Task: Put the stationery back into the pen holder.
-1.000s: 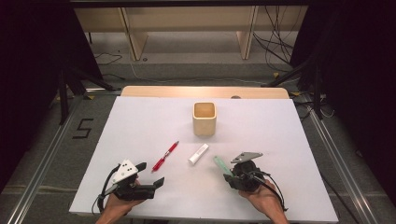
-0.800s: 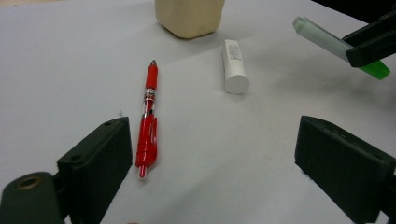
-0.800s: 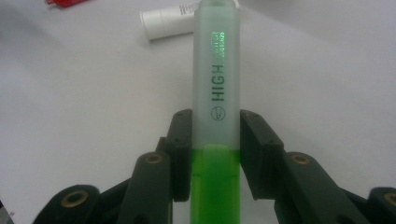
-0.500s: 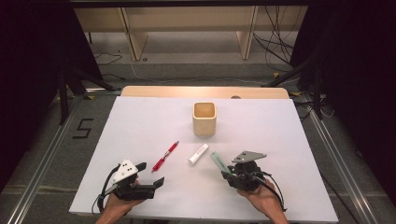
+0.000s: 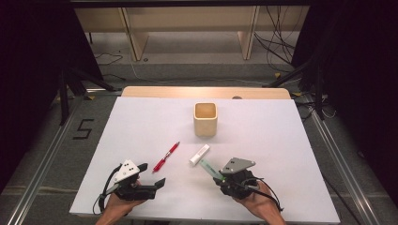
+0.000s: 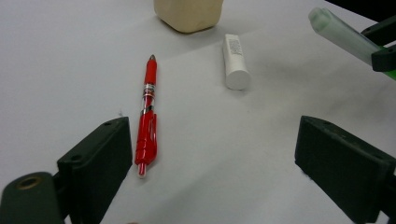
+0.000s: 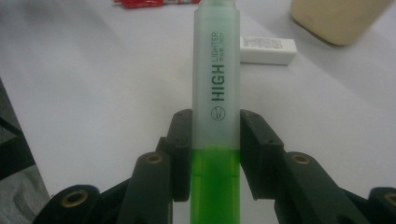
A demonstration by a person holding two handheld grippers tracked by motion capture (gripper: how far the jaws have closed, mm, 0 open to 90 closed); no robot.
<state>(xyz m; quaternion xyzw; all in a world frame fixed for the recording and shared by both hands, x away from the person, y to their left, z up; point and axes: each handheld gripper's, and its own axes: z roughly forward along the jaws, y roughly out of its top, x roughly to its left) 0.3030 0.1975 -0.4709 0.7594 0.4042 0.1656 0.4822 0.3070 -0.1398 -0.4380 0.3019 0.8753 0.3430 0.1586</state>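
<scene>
My right gripper [image 5: 220, 177] [image 7: 215, 135] is shut on a green highlighter [image 5: 209, 168] [image 7: 215, 93], whose frosted cap end points up-left toward the table's middle; the highlighter [image 6: 343, 35] also appears at the upper right of the left gripper view. A white eraser stick [image 5: 199, 154] [image 6: 235, 60] [image 7: 268, 49] lies just beyond it. A red pen [image 5: 166, 156] [image 6: 147, 114] lies on the white table [image 5: 263, 136], in front of my left gripper [image 5: 152, 176] [image 6: 210, 163], which is open with nothing between its jaws. A beige square cup [image 5: 205, 119] [image 6: 189, 14] [image 7: 338, 18] stands farther back, centre.
The white table's near edge [image 5: 202, 218] runs just behind both hands. A wooden strip [image 5: 206, 92] borders the far edge. Shelving legs and cables [image 5: 277, 47] lie on the floor beyond. A "5" mark [image 5: 82, 129] sits on the floor at left.
The right gripper with the highlighter has shifted slightly right and the highlighter now points more up-left. The left gripper has not moved.
</scene>
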